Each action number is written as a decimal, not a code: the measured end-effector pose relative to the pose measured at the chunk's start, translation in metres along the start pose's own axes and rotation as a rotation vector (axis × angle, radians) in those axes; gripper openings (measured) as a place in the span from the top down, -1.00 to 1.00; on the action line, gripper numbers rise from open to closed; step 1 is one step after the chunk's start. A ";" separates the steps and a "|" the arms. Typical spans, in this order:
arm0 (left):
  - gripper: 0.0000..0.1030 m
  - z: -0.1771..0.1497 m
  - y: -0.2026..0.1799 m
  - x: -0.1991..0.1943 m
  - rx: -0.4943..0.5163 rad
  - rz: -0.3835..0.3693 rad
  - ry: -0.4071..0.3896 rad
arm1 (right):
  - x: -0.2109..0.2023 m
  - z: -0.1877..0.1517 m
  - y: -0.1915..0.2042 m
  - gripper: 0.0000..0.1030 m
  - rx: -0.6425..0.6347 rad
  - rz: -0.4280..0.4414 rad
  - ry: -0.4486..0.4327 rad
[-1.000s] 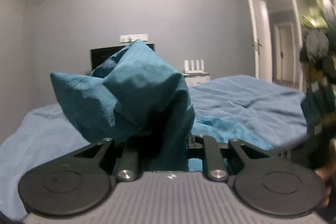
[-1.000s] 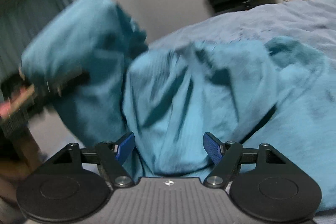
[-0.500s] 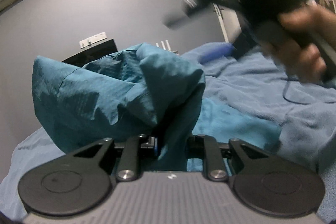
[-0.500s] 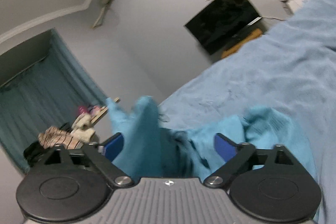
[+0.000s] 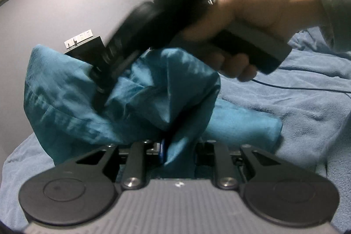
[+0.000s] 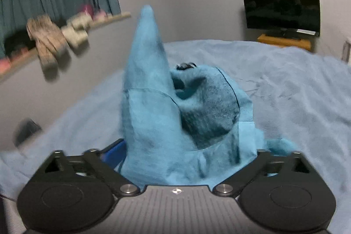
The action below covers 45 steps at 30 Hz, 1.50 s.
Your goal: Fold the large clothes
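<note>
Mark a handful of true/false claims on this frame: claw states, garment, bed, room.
1. The left claw is shut on the teal garment. True.
2. The right claw is closed flat with nothing in it. False: its fingers stand apart with garment cloth bunched between them.
3. The garment lies spread flat on the bed. False: it is bunched and lifted, one corner peaking upward in the right wrist view.
4. The bed cover is light blue. True.
5. A dark, switched-off TV stands against the wall. True.
6. The right hand is bare, holding nothing. False: it grips the right claw's handle.
</note>
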<state>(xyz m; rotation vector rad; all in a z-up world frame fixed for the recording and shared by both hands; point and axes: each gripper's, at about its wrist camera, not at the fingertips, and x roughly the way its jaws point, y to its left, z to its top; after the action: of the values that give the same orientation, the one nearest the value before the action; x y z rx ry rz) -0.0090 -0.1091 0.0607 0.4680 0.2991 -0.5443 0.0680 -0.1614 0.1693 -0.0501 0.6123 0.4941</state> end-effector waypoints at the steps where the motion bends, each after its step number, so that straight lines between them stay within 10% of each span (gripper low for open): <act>1: 0.62 0.000 0.001 -0.001 -0.003 0.007 -0.003 | 0.000 -0.001 -0.003 0.17 0.010 0.010 -0.020; 3: 0.57 0.006 0.004 -0.008 -0.023 -0.007 -0.021 | -0.009 -0.007 -0.013 0.59 0.053 0.000 -0.084; 13: 0.48 0.000 0.073 -0.064 -0.352 -0.253 -0.212 | -0.049 -0.060 -0.070 0.80 0.222 -0.085 -0.167; 22: 0.48 0.008 0.107 -0.012 -0.339 0.087 0.035 | -0.045 -0.096 -0.107 0.87 0.266 -0.137 -0.152; 31: 0.42 0.012 0.085 0.048 -0.273 0.112 0.160 | -0.047 -0.132 -0.133 0.92 0.338 -0.119 -0.131; 35: 0.42 0.024 0.074 0.053 -0.246 0.081 0.156 | -0.052 -0.129 -0.140 0.58 0.351 -0.093 -0.145; 38: 0.42 0.027 0.069 0.058 -0.238 0.078 0.150 | -0.059 -0.120 -0.150 -0.47 0.367 -0.072 -0.207; 45: 0.42 0.027 0.064 0.063 -0.227 0.085 0.151 | -0.046 -0.079 -0.154 -0.85 0.316 0.013 -0.240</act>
<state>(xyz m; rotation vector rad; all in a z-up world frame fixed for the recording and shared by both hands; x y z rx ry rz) 0.0822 -0.1013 0.0808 0.3002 0.4778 -0.3876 0.0638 -0.3317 0.1152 0.3088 0.4494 0.4036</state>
